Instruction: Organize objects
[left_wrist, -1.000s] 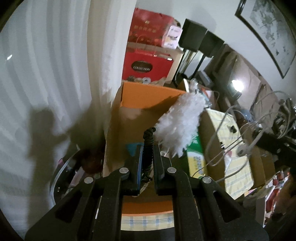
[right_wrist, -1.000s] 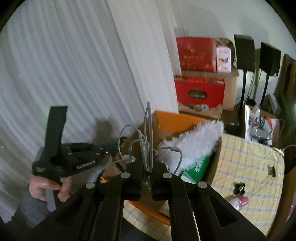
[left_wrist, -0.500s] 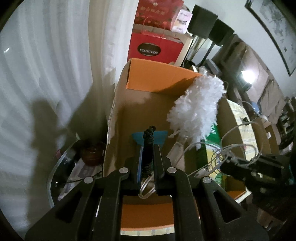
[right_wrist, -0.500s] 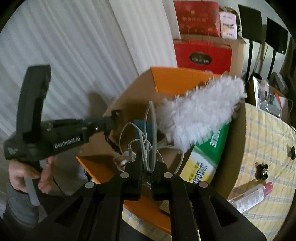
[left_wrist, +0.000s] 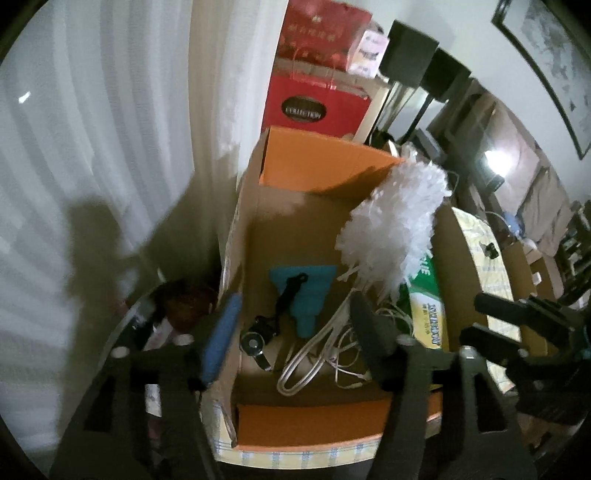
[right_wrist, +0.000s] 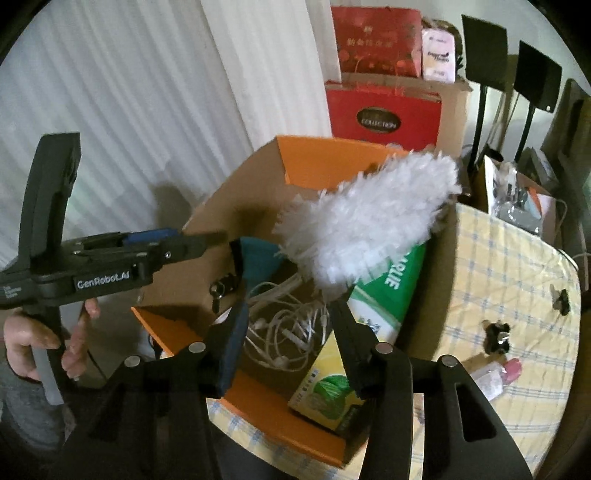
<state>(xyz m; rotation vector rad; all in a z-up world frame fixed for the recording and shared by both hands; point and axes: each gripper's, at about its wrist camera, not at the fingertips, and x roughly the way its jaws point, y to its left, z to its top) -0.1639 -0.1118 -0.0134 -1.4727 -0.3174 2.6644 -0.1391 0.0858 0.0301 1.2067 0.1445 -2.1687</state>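
An open cardboard box (left_wrist: 306, 240) with orange flaps (right_wrist: 332, 162) stands on a checked tablecloth. Inside lie a white feather duster (left_wrist: 395, 225) (right_wrist: 369, 221), a teal item (left_wrist: 306, 291), a black strap with a round black piece (left_wrist: 258, 332), tangled white cables (left_wrist: 321, 362) (right_wrist: 288, 332) and a green and yellow carton (left_wrist: 428, 314) (right_wrist: 376, 295). My left gripper (left_wrist: 291, 325) is open and empty above the box; it also shows in the right wrist view (right_wrist: 218, 236). My right gripper (right_wrist: 288, 317) is open and empty over the cables.
White curtains hang at the left. Red gift bags (right_wrist: 384, 114) and black speakers (right_wrist: 484, 48) stand behind the box. On the tablecloth (right_wrist: 509, 277) at the right lie a pink-capped bottle (right_wrist: 498, 373) and small black clips (right_wrist: 498, 332). A glass side table (left_wrist: 147, 325) is left of the box.
Both grippers have opened. The black strap has dropped from my left gripper into the box, and the white cables from my right gripper now lie in the box.
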